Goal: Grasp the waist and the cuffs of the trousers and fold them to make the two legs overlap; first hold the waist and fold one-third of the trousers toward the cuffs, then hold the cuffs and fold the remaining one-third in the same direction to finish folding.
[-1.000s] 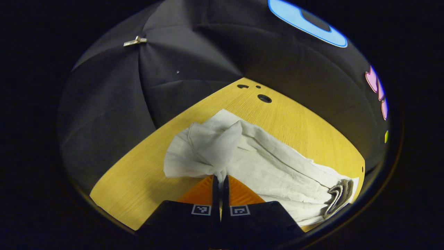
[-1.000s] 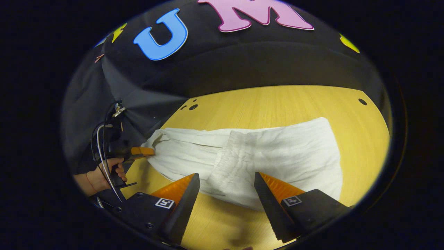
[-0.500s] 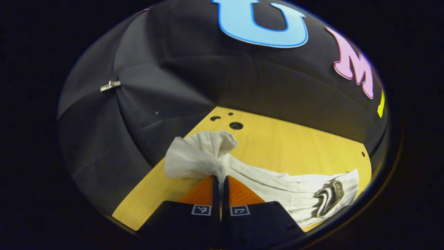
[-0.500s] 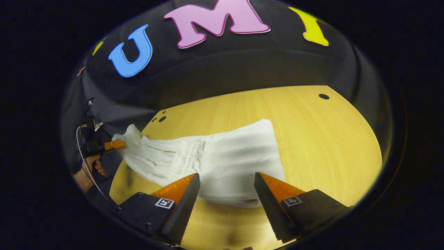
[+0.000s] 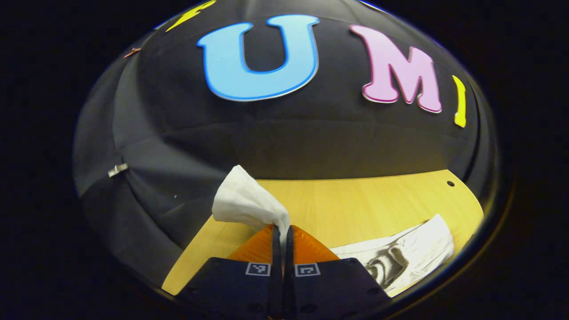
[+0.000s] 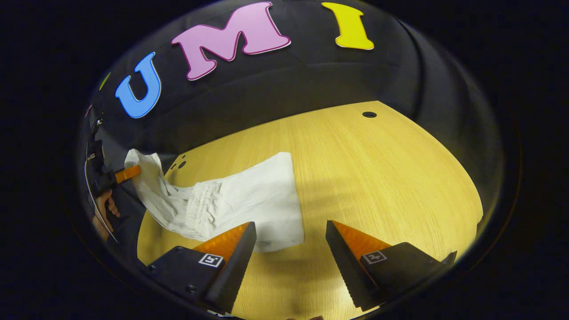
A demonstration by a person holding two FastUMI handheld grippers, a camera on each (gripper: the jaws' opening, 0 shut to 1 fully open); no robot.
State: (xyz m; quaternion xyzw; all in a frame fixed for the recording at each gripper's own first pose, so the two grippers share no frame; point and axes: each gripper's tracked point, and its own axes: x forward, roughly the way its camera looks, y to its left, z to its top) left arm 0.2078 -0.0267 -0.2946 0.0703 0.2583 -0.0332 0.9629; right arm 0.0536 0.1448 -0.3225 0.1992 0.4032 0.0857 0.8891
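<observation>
Trousers: white trousers (image 6: 231, 202) lie along the left part of the yellow wooden desk (image 6: 378, 178), already doubled over with a gathered waistband showing mid-cloth; one end is lifted off the desk toward your left.
Lifted end: a bunch of white cloth (image 5: 246, 202), which looks like the cuff end, rises from between your left tongs; the rest of the garment trails down to the desk at the lower right of the left gripper view.
Left tongs: your left tongs (image 5: 282, 233) are clenched on that bunch of cloth, both fingers pressed together on it. In the right gripper view you see them farther off at the left edge (image 6: 129, 172), with your hand (image 6: 103, 209) below them.
Right tongs: your right tongs (image 6: 291, 249) are released, the fingers spread wide, hovering above the desk near the flat end of the trousers and gripping nothing.
Done so far: the legs seem overlapped, and the waistband sitting mid-cloth suggests the waist fold is made.
Left to do: you probably have the last third to carry over and lay flat.
Uncertain: I cannot tell how neatly the layers line up.
</observation>
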